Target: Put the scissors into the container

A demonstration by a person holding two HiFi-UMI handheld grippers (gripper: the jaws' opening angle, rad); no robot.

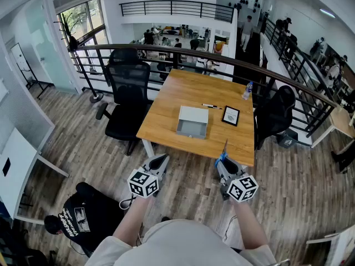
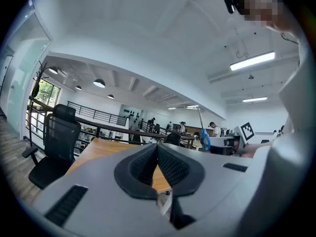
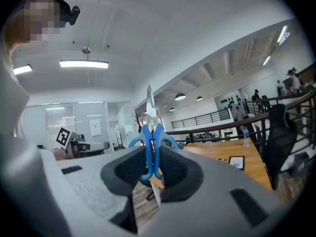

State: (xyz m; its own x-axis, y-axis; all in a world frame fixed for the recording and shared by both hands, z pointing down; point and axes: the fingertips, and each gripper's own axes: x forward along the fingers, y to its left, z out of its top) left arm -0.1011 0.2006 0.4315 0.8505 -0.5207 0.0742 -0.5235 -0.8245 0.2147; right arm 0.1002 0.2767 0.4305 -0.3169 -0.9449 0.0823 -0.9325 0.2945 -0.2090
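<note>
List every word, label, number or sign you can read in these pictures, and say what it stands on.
Nothing reads clearly.
White print on the black T-shirt of the person crouched at lower left: too blurred.
Black-framed card on the wooden table: too small.
White sheet on the glass wall: too small.
Clear water bottle: any label too small.
Square-marker cubes: patterns only, no letters.
</note>
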